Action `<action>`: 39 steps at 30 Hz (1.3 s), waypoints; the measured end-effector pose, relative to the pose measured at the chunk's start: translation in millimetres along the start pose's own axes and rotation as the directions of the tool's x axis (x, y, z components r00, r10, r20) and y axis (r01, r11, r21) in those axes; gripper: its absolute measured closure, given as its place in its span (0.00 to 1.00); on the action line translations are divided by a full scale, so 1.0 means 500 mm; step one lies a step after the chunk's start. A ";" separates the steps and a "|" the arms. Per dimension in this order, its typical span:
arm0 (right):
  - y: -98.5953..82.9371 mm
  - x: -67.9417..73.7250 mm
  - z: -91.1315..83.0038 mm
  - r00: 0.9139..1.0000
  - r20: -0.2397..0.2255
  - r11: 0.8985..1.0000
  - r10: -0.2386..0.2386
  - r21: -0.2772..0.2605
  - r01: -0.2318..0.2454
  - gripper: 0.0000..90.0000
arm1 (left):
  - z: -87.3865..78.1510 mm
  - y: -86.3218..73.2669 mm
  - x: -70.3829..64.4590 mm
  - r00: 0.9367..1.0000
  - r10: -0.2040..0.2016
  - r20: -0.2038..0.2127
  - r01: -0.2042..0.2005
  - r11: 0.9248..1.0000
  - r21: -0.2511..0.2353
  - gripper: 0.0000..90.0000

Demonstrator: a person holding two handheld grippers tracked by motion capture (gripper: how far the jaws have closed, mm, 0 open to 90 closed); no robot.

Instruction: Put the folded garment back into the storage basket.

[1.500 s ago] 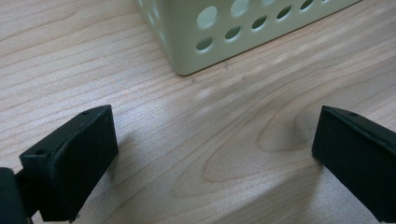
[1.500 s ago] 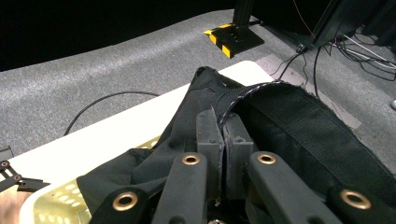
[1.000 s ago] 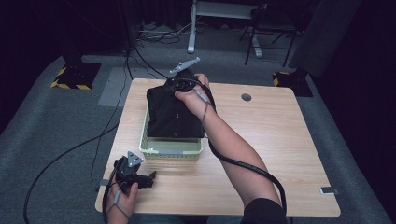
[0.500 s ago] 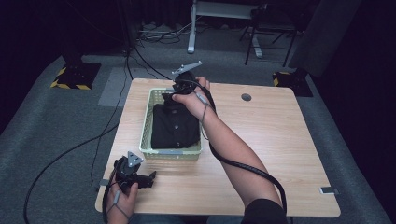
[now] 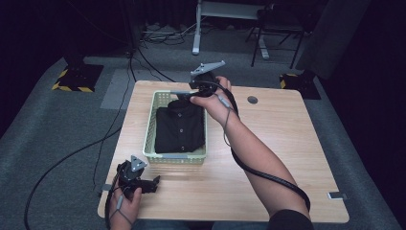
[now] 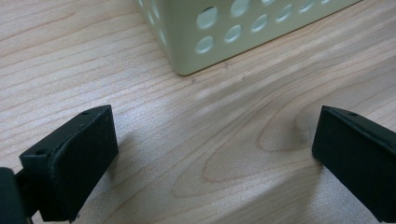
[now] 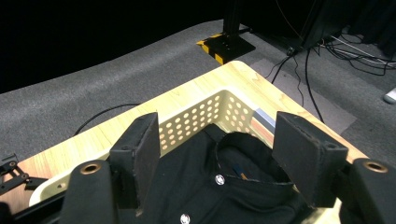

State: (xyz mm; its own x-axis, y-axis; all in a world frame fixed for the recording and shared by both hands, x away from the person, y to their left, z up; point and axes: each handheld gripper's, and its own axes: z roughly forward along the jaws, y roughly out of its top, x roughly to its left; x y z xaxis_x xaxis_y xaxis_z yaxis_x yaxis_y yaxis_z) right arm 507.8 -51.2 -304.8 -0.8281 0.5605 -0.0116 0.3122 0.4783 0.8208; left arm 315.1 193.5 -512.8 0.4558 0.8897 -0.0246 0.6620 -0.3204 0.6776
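Note:
A black buttoned shirt [image 5: 179, 127] lies folded inside a pale green perforated basket [image 5: 149, 129] on the wooden table [image 5: 273, 143]. My right gripper [image 5: 194, 93] hovers over the basket's far end, above the collar, and it is open. In the right gripper view its jaws [image 7: 219, 140] stand apart over the shirt [image 7: 196, 191] and the basket wall [image 7: 196, 121], with nothing between them. My left gripper [image 5: 152, 184] rests open on the table near the front left corner. In the left gripper view its jaws [image 6: 215, 140] face a basket corner [image 6: 243, 28].
A round cable hole [image 5: 252, 100] sits in the table's far right part. A small grey tag [image 5: 336, 195] is at the right edge. Cables [image 5: 95, 143] run across the carpet left of the table. A yellow-and-black striped base [image 5: 76, 76] stands at far left.
The shirt, earlier held spread over the basket by the right gripper, now lies settled inside it. The right gripper has let go and risen toward the far rim. The left gripper has not moved.

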 end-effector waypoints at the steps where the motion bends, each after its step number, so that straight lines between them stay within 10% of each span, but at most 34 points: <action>1: -0.001 -0.002 -0.005 1.000 0.002 1.000 -0.001 -0.002 0.001 0.36 | 0.000 0.000 0.000 1.000 0.000 0.000 0.000 1.000 0.000 0.00; 39: -0.048 -0.031 -0.164 0.999 0.034 0.999 -0.009 -0.054 0.011 0.32 | 0.000 0.000 0.000 1.000 0.003 -0.001 -0.003 1.000 0.001 0.00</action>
State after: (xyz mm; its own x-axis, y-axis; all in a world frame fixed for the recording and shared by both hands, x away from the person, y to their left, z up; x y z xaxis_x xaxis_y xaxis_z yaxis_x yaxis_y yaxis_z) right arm 475.0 -127.1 -277.6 -0.8145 0.5789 -0.0386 0.2778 0.4475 0.8500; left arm 315.1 193.7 -512.7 0.4569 0.8893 -0.0216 0.6613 -0.3233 0.6769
